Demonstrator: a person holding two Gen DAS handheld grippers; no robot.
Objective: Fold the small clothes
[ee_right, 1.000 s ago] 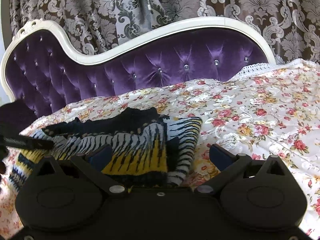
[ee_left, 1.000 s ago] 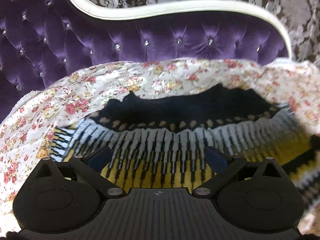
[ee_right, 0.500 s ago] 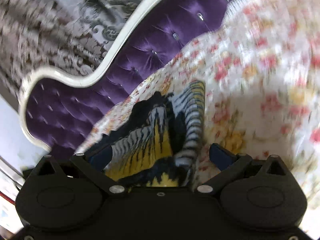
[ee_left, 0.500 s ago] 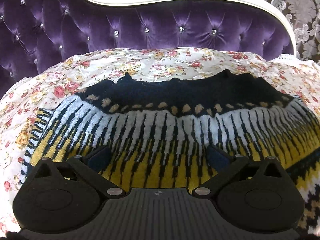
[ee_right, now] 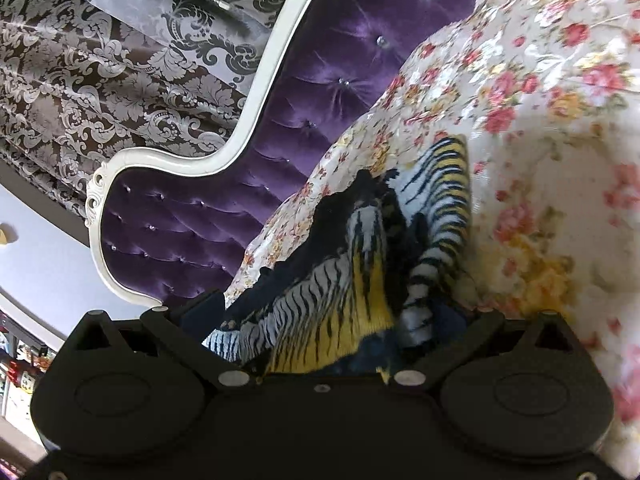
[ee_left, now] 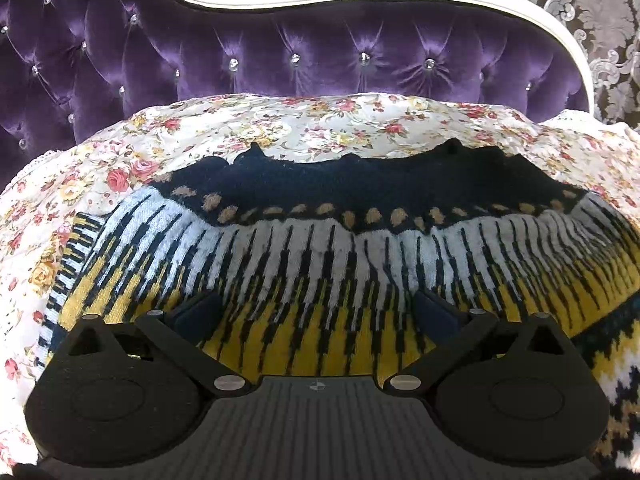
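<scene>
The knitted garment (ee_left: 344,256), banded in navy, white and yellow, lies spread on the floral bedspread (ee_left: 288,124) in front of the purple tufted headboard (ee_left: 304,56). In the left wrist view its right end runs out of frame and its near edge is hidden behind the tool body, so its full outline cannot be made out. The left gripper (ee_left: 318,312) hangs just over the yellow band, fingers wide apart and nothing between them; contact with the knit cannot be confirmed. The right wrist view is steeply tilted. There the right gripper (ee_right: 326,314) is spread at the garment's (ee_right: 360,264) bunched end, with fabric lying between the fingers but not pinched; its right fingertip is hidden among the folds. The bedspread (ee_right: 540,120) on that side is blurred. Patterned curtains (ee_right: 100,76) hang behind the headboard (ee_right: 256,184).
</scene>
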